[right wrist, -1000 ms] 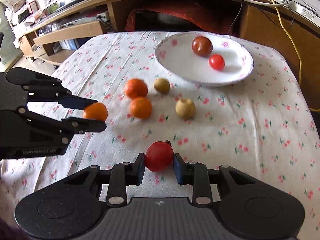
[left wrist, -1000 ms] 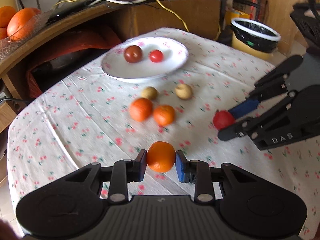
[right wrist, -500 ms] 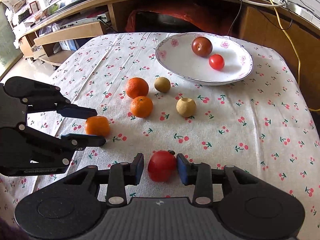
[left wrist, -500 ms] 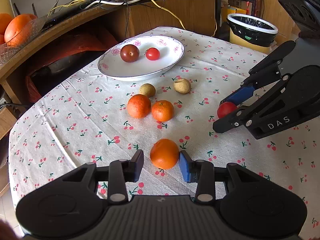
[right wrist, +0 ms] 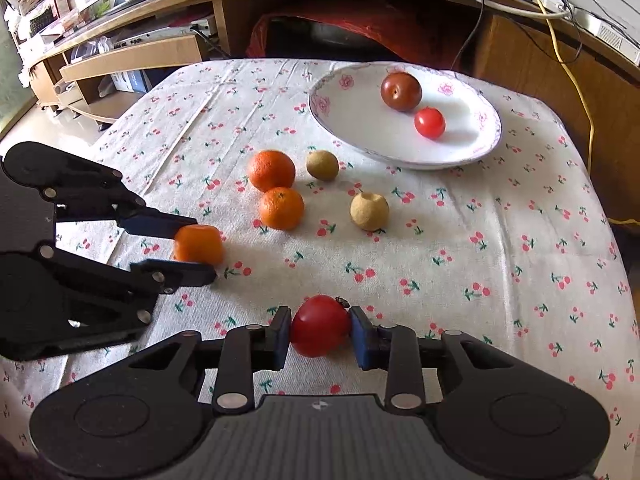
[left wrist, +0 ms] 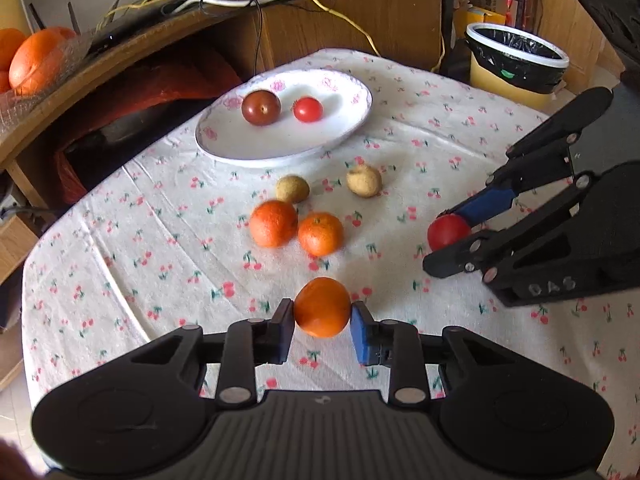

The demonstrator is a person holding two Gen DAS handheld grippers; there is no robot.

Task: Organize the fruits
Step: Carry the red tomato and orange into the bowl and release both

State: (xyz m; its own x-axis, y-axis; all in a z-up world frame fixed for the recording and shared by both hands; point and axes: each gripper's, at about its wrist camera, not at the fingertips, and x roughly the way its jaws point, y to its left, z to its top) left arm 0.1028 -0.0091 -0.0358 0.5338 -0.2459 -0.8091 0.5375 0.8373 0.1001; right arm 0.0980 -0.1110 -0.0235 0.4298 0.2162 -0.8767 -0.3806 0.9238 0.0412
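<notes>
Left gripper [left wrist: 322, 326]: jaws drawn in on an orange [left wrist: 322, 307], both blue pads pressing its sides. In the right wrist view the same fruit [right wrist: 199, 244] is visibly flattened between the two fingers of this gripper [right wrist: 192, 247]. Whether it clears the cloth cannot be told.

Right gripper [right wrist: 320, 332]: jaws closed on a red tomato [right wrist: 320, 325], pads in contact on either side, its dark stem at the upper right. From the left wrist view the tomato [left wrist: 448, 232] sits at the tips of the right gripper [left wrist: 446, 236], low over the tablecloth [left wrist: 120, 248].

Beyond the jaws, on the cherry-print cloth: two loose oranges touching each other, the larger [left wrist: 273, 223] toward the plate and the smaller [left wrist: 321, 234] nearer the grippers. Just behind them lie two tan round fruits, one [left wrist: 292, 189] almost against the larger orange, the other [left wrist: 363, 180] standing apart to its right.

Farther out: a white plate [left wrist: 224, 136] with pink flower rim, holding a dark red round fruit [left wrist: 261, 107] and a small red tomato [left wrist: 307, 109] just beside each other.

Background: a wooden shelf unit [left wrist: 360, 12] with cables, more oranges in a clear bowl [left wrist: 36, 60] at the left edge, and a lined waste bin [left wrist: 516, 62] past the table's far right corner.
</notes>
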